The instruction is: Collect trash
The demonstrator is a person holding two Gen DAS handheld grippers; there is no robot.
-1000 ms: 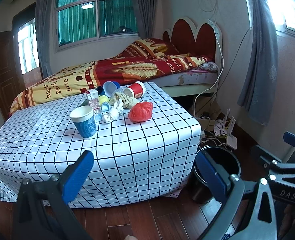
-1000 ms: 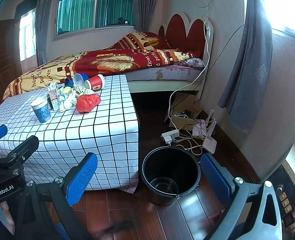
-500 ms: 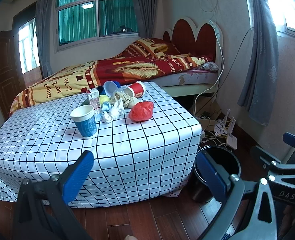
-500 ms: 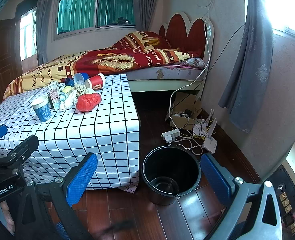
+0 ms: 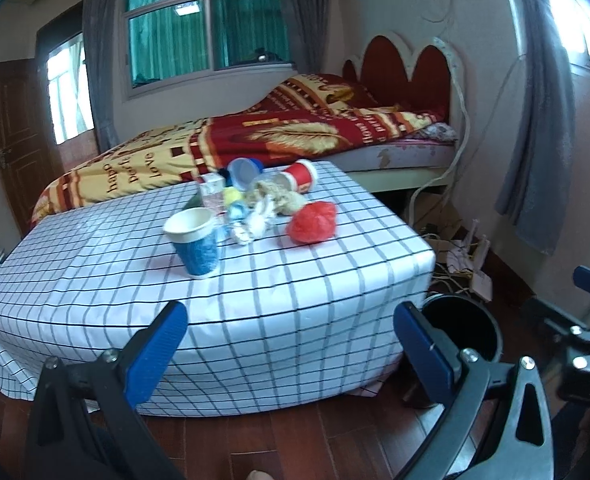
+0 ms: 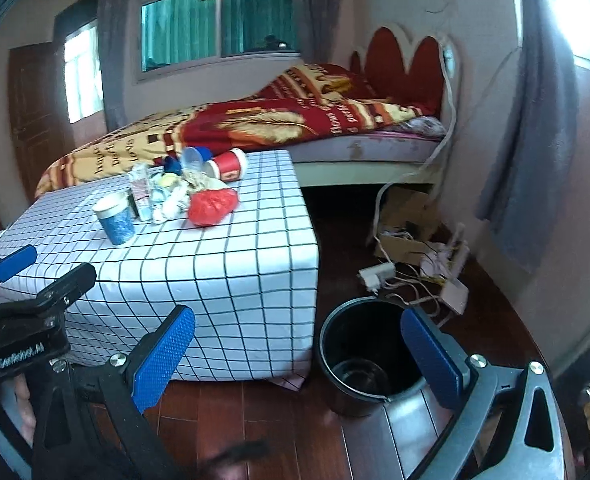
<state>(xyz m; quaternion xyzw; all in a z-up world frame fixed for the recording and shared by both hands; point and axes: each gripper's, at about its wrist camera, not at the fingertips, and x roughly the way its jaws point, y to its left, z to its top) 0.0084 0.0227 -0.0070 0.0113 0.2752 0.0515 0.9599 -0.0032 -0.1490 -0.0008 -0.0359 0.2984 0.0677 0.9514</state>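
Both grippers, left [image 5: 291, 344] and right [image 6: 295, 344], hang low in frame, jaws apart and empty; nothing collected yet. Next: reach the blue cup [image 5: 196, 242] on the bench [image 5: 335, 280].

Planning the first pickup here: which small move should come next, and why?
Probably bring the right tool forward and up toward the red crumpled bag. Both tools are open and empty, the left tool too; the bag lies nearest the table's bin-side edge, and the black bin stands on the floor just beyond that edge.
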